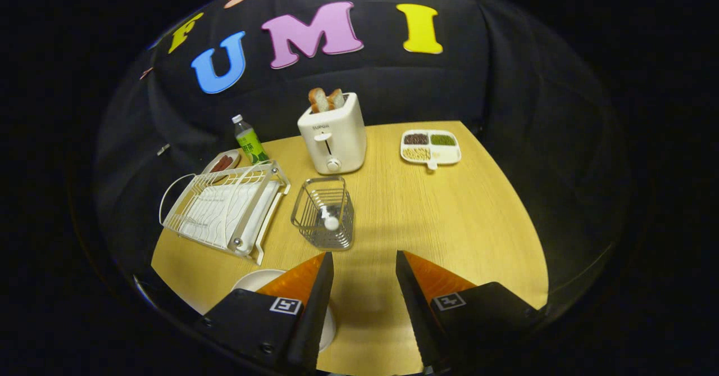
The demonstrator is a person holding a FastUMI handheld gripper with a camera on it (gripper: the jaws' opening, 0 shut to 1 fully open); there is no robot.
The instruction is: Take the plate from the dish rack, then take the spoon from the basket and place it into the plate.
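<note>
Just short of the basket [324,213] with its spoon [330,221], the hand-held gripper [364,263], fingers spread and empty.

Plate out, spoon waiting.
Your white plate [255,279] lies flat on the table; the white spoon [328,218] stands in the wire basket [324,214] beside the empty dish rack [224,210].

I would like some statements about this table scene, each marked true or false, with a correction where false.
1. The plate stands in the dish rack. False: it lies on the table, partly under one of the fingers.
2. The spoon is in the wire basket. True.
3. The gripper holds the spoon. False: its fingers are open and hold nothing.
4. The toaster has bread in it. True.
5. The basket is ahead of the fingers. True.
</note>
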